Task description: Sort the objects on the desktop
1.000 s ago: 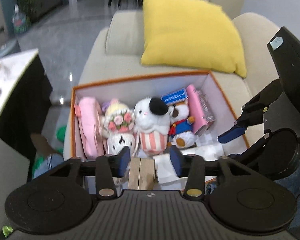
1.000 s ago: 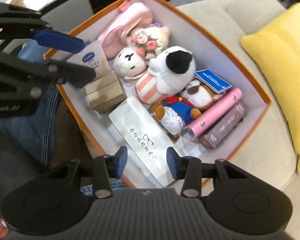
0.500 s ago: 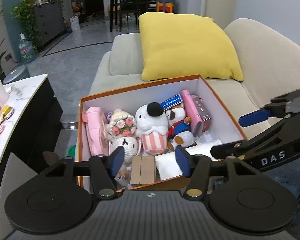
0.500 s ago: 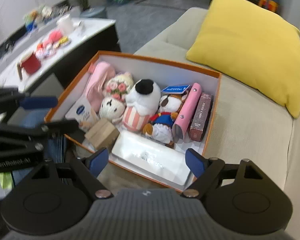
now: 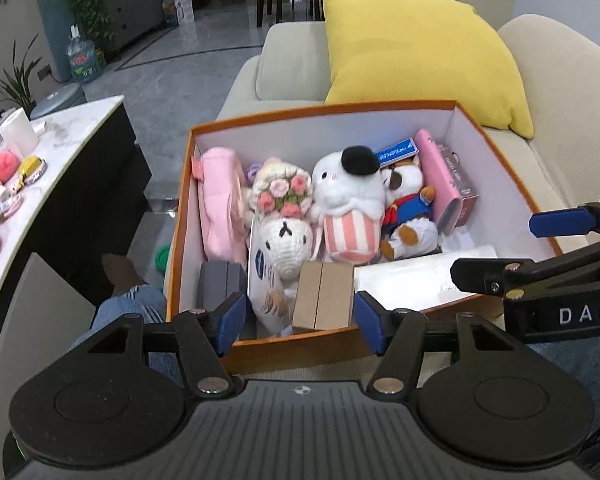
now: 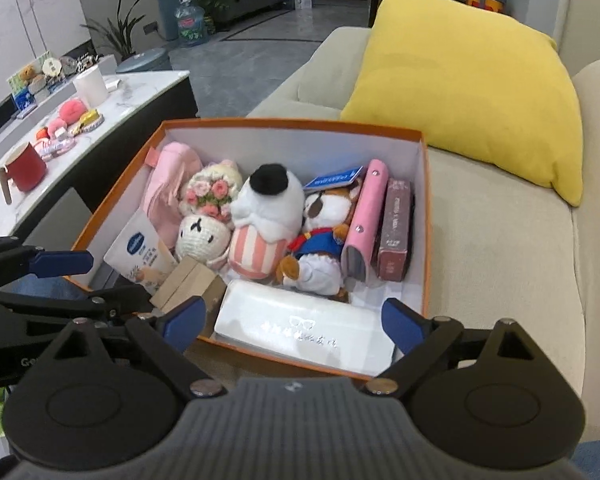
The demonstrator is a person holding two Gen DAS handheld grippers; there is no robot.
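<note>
- Hovering just short of the near wall of the orange cardboard box with white lining (image 5: 496, 148), the left hand-held gripper (image 5: 298, 322) has its blue-padded jaws spread wide and pinches nothing; they have just been opening, with only air between them
- Right hand-held gripper (image 6: 296, 320), on the same near side of the box, is likewise spread and empty, its jaws also just opened; the white oblong glasses case with printed lettering (image 6: 308, 334) lies directly beyond its tips, inside the box and untouched
- Judging by the load, much of the sorting looks done: ahead of both tools the box already holds a white plush with a black cap and striped pink base (image 5: 350, 204), a crocheted white bunny with pink flowers (image 5: 284, 220), a small brown-and-white plush in blue and red (image 6: 320, 236), a soft pink pouch (image 5: 220, 204), a pink roll-up case (image 6: 366, 220), a maroon carton (image 6: 396, 236), a pair of tan cardboard blocks (image 5: 322, 294) and a white sachet with a blue logo (image 6: 142, 254)
- Off to the left of both tools, the white marble surface (image 6: 140, 92) carries a red mug (image 6: 24, 168), a paper roll (image 6: 90, 86) and small pink and yellow trinkets (image 6: 74, 118), well apart from the box; these look like what is left to fetch, though I can't be sure which belong in it
</note>
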